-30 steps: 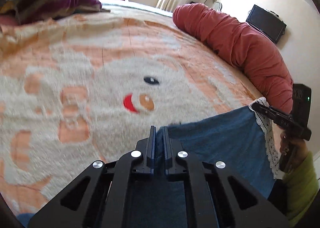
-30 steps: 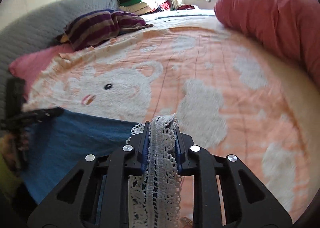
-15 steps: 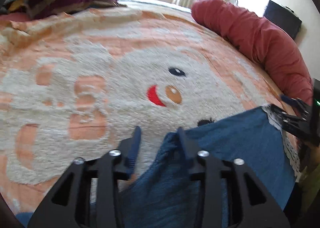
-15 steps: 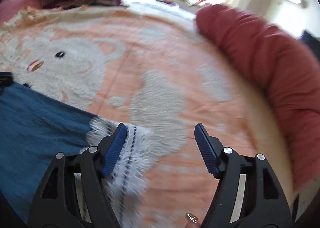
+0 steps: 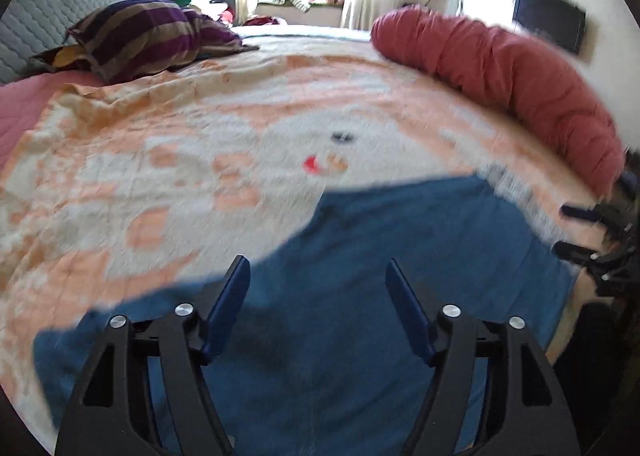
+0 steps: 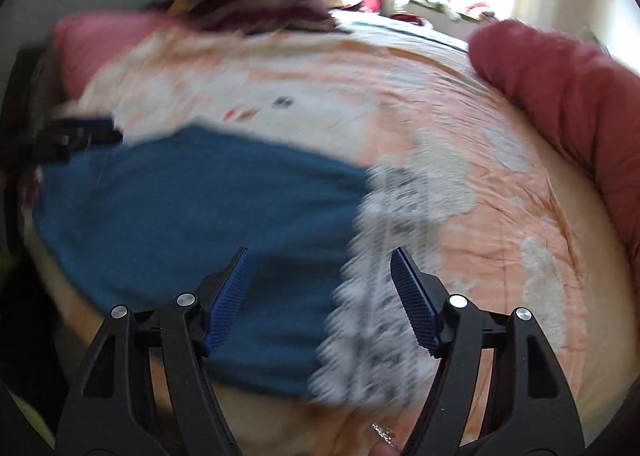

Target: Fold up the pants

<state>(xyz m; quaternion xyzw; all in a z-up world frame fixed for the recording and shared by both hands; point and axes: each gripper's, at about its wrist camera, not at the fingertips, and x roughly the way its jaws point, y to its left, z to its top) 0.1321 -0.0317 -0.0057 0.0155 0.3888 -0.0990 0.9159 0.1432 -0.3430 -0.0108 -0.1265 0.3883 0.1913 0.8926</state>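
Blue-padded, my left gripper has just been opening and stands wide, nothing clamped; my right gripper gapes wide too. Below both lie the blue fabric pants with white lace hem, flat on the peach-and-white fleece blanket. Beyond lies a long red bolster.

One pants, two grippers, one blanket.
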